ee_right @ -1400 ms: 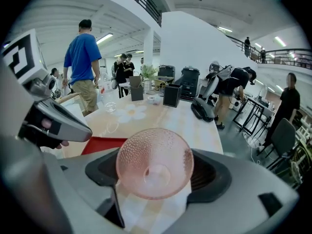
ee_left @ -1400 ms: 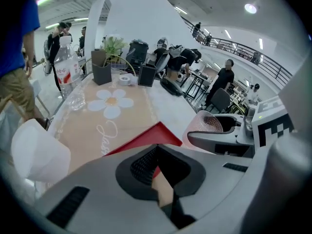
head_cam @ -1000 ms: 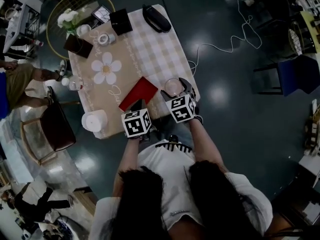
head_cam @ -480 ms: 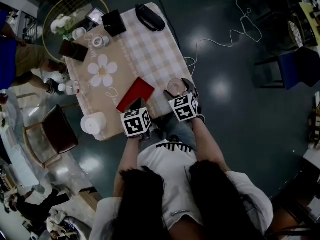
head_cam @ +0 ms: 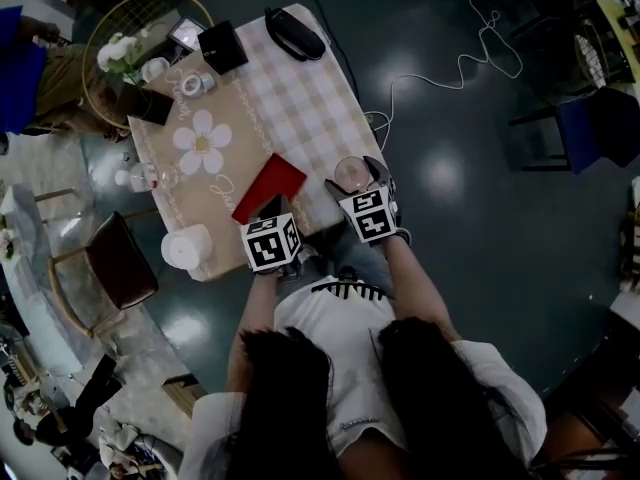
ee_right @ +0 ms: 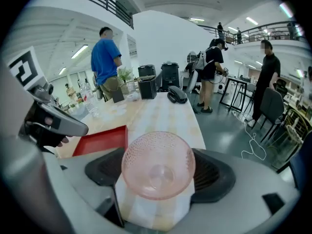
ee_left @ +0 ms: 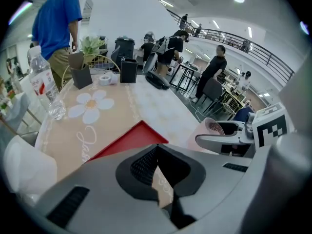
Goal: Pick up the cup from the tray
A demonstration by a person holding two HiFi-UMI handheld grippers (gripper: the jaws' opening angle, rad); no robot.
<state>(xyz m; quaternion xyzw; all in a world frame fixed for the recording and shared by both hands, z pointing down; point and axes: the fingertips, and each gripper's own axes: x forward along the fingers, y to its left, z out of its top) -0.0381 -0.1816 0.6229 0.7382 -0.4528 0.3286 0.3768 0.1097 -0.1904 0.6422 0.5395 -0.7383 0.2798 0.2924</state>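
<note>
A checked cloth covers the table [head_cam: 300, 88] in a busy hall. At the tabletop's near right corner the right gripper [head_cam: 354, 178] pinches the pink cup [ee_right: 158, 165] between its jaws, just right of the red tray [head_cam: 268, 184]. The left gripper [ee_left: 155, 165] is at the tray's near corner, its jaws pressed together on nothing.

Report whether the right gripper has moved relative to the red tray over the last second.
Yes, slightly. In the head view the right gripper, shut on the cup, has drifted rightward, widening its gap from the red tray.
</note>
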